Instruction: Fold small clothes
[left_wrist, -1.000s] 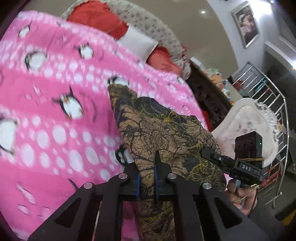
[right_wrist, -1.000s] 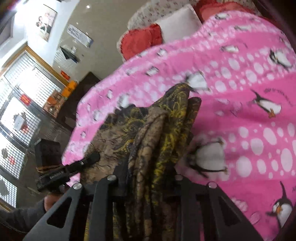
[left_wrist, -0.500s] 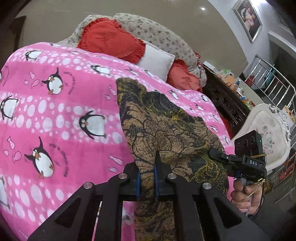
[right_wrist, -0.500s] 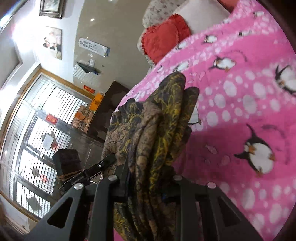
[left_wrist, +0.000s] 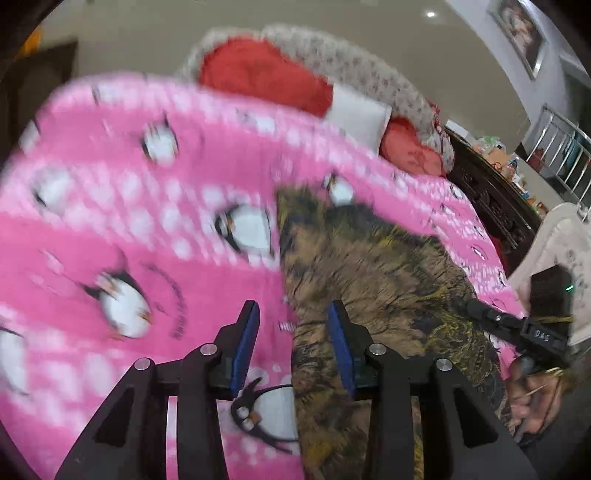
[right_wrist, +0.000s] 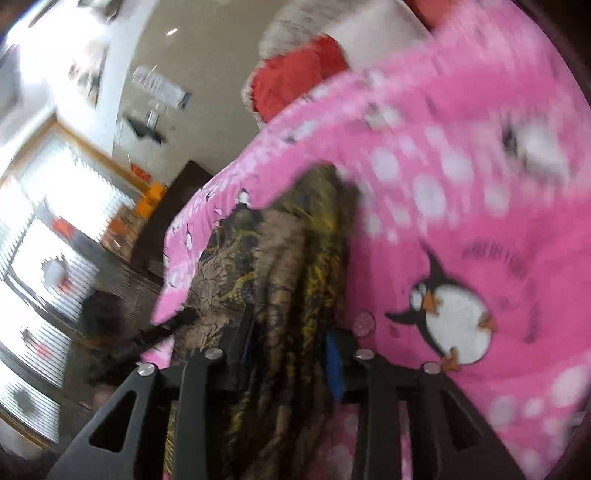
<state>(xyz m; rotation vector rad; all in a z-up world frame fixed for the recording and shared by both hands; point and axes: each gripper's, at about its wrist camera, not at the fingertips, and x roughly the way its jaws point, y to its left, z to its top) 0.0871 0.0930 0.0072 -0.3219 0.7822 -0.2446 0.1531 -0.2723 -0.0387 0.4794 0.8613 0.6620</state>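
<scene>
Broadly, largest item: pink fleece blanket printed with white dots and penguins (left_wrist: 122, 229), filling the left and centre of the left wrist frame and the right half of the right wrist frame (right_wrist: 461, 206); much of it is motion-blurred.

Next: brown-and-black patterned cloth garment with yellow tracery (left_wrist: 373, 273), lying on the blanket from centre frame down to the lower right edge of the left wrist view. In the right wrist view the same garment (right_wrist: 291, 266) stands bunched in vertical folds at centre, with a flap of blanket across its top.

Cushions, upper centre of the left wrist frame: red ruffled cushion (left_wrist: 262, 74), white square pillow (left_wrist: 356, 114) just right of it, speckled grey bolster (left_wrist: 354, 70) behind both.

Dark carved wooden furniture (left_wrist: 491, 199), right of frame (detail unclear).

Left gripper (left_wrist: 293, 317), bottom centre of its own view: blue-padded fingers spread wide, holding nothing; the garment's left edge runs between them, lying against the right pad, with bare blanket showing beside the left one.

Right gripper (right_wrist: 291, 332), bottom centre of its own view: fingers parted, the bunched folds passing between them; whether the pads press the cloth cannot be told through blur. In the left wrist view this tool (left_wrist: 517, 325) sits at lower right against the garment's edge.
</scene>
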